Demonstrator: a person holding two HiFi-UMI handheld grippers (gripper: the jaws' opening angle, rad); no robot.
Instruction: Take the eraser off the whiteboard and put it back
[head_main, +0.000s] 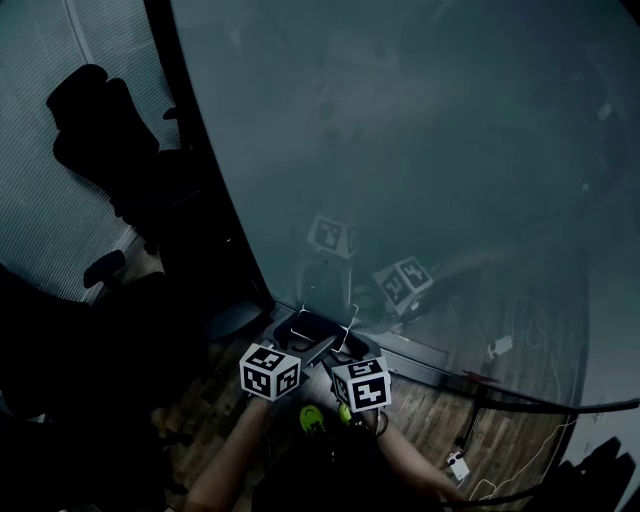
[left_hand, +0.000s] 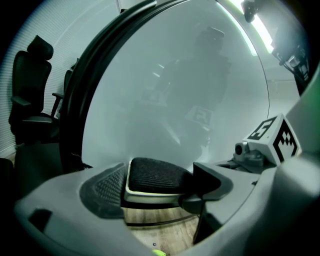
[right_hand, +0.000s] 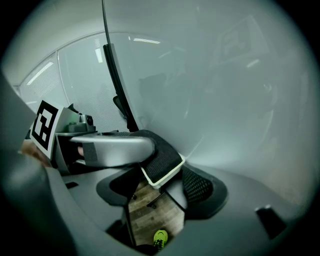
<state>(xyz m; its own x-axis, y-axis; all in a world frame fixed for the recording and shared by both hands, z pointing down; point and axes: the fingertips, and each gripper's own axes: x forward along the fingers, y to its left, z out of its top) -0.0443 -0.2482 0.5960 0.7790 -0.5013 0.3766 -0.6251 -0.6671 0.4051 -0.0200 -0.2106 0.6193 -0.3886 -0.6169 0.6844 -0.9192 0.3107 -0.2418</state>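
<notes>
Head view: a large, glossy grey whiteboard (head_main: 420, 150) fills most of the dim frame. A black office chair (head_main: 100, 130) stands at its left, and a brown wooden floor (head_main: 500, 430) shows below. Low in the centre, the left gripper (head_main: 298, 345) and right gripper (head_main: 335, 350) sit side by side. A black felt-faced eraser with a pale plastic body (head_main: 312, 328) lies at their tips, near the board's bottom edge.

Left gripper view: the eraser (left_hand: 157, 175) lies crosswise, felt side up. The left gripper's two jaws are clamped on its ends. The whiteboard (left_hand: 175, 75) rises just behind, and whether the eraser touches it cannot be told.

Right gripper view: the right gripper (right_hand: 160, 187) has its jaws spread wide with the tilted eraser (right_hand: 162, 157) between them. One corner of the eraser rests against a black mesh pad (right_hand: 200, 187). The left gripper's grey jaw covers the eraser's other end, so it is unclear whether the right gripper is squeezing it.

The eraser looks to be in hand and off its resting spot, so the putting-back step probably comes next. That means laying it flat against the board, then opening the jaws once it holds.
</notes>
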